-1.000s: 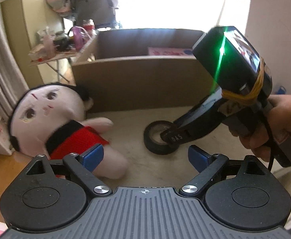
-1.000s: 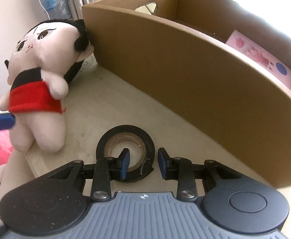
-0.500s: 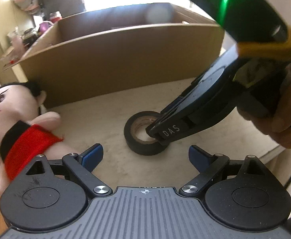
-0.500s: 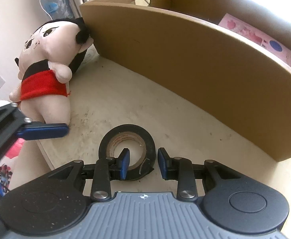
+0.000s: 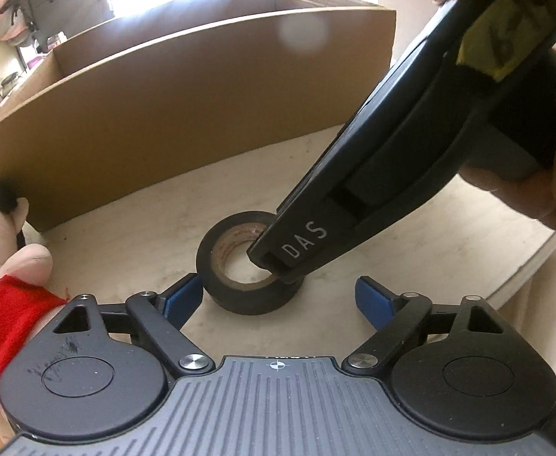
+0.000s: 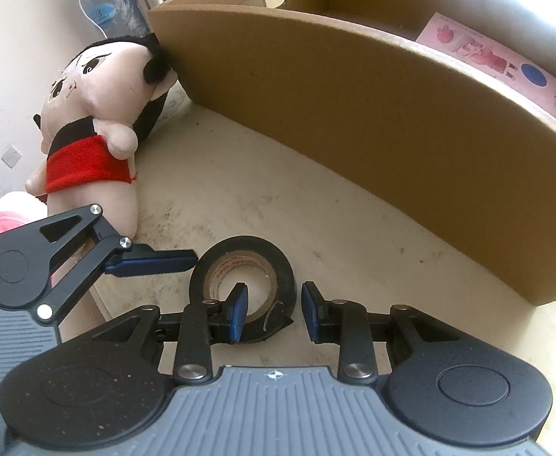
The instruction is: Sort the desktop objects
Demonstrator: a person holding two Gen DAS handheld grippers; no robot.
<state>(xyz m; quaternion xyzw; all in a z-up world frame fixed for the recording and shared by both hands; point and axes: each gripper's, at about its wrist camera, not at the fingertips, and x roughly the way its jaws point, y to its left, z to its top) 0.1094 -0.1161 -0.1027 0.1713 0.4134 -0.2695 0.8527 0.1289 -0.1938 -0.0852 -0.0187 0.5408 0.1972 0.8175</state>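
Far left, the plush doll lay on the desk, head against the corner of the cardboard box. Beside its legs I had the left gripper low over the desk, jaws just closing in but not gripping; one blue pad sat just beside the outer wall of the black tape roll, the other pad apart from it. The roll lay flat in front of the box. My right gripper was narrowed on the roll's wall, one finger inside the hole, one outside; I could not tell whether both pads pressed. A pink card lay inside the box, far right.
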